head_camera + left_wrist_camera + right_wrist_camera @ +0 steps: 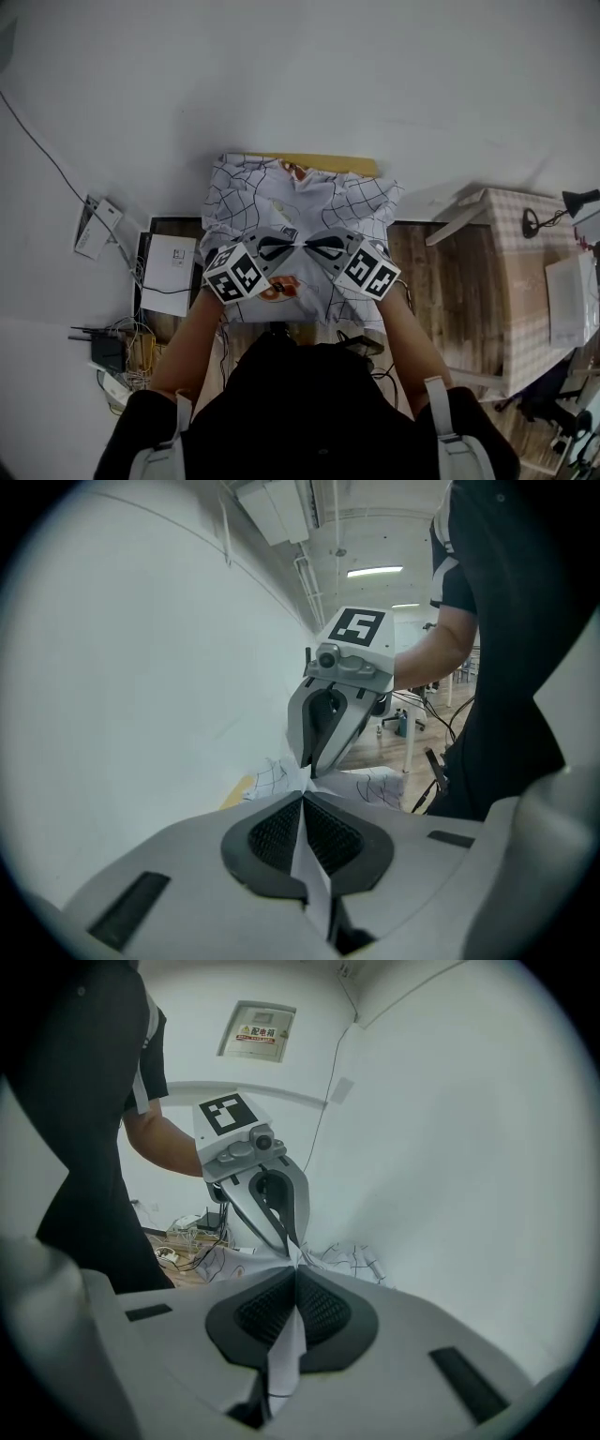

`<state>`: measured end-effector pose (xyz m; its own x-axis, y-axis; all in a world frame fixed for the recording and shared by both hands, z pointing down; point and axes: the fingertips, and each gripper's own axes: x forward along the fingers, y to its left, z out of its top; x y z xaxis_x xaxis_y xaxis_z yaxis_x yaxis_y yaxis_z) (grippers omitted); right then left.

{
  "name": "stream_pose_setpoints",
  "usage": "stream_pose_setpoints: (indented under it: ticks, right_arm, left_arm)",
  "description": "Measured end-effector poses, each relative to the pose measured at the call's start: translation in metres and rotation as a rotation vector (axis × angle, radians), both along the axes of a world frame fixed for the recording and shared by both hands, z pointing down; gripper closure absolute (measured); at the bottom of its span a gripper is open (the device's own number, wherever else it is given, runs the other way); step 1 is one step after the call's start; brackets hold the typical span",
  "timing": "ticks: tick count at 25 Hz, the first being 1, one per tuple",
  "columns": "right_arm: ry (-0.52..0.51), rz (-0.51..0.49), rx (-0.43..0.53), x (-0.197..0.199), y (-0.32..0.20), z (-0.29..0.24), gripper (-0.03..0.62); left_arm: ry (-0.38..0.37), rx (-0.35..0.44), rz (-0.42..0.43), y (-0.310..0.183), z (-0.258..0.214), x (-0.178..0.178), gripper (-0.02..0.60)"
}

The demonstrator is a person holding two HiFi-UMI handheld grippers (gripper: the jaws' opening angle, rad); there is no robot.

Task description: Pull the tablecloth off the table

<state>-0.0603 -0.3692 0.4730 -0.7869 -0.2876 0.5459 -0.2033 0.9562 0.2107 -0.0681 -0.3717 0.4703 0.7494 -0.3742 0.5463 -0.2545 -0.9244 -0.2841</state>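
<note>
Where left gripper (302, 803) meets right gripper (296, 1279), tablecloth (314, 202) pinched (in both).

The tablecloth (309, 202) is white with a thin black grid and orange-brown motifs. The surface (328, 163) shows yellow wood at its far edge. The left hand-held gripper (292, 244) and right hand-held gripper (313, 244) are grey, with black pads and black-and-white square markers. The floor (441, 281) is brown planking.
</note>
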Motion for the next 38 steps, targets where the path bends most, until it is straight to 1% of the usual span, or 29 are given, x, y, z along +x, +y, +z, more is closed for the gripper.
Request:
stream_pose_setpoints:
  ticks: [4, 7, 10, 16, 22, 28, 34, 38]
  right_arm:
    - [-0.045, -0.012, 0.046, 0.007, 0.018, -0.030, 0.572]
    - [-0.075, -0.028, 0.071, 0.012, 0.033, -0.050, 0.572]
    - [-0.089, -0.041, 0.105, 0.020, 0.049, -0.070, 0.572]
    - [-0.084, -0.080, 0.199, 0.028, 0.074, -0.109, 0.572]
    - [-0.124, -0.090, 0.226, 0.035, 0.099, -0.140, 0.572]
    - [-0.100, -0.098, 0.244, 0.032, 0.117, -0.155, 0.572]
    - [-0.102, -0.091, 0.230, 0.033, 0.122, -0.154, 0.572]
    - [-0.106, -0.090, 0.238, 0.032, 0.126, -0.158, 0.572]
  left_arm:
    - [0.012, 0.062, -0.025, 0.018, -0.029, 0.008, 0.571]
    - [0.034, 0.096, -0.049, 0.033, -0.049, 0.015, 0.571]
    - [0.051, 0.127, -0.056, 0.051, -0.066, 0.026, 0.571]
    - [0.022, 0.193, -0.043, 0.079, -0.099, 0.047, 0.569]
    - [0.033, 0.254, -0.041, 0.102, -0.131, 0.054, 0.570]
    - [0.057, 0.266, -0.017, 0.120, -0.145, 0.053, 0.569]
    - [0.025, 0.254, -0.003, 0.125, -0.144, 0.055, 0.569]
    - [0.019, 0.248, -0.001, 0.129, -0.147, 0.054, 0.569]
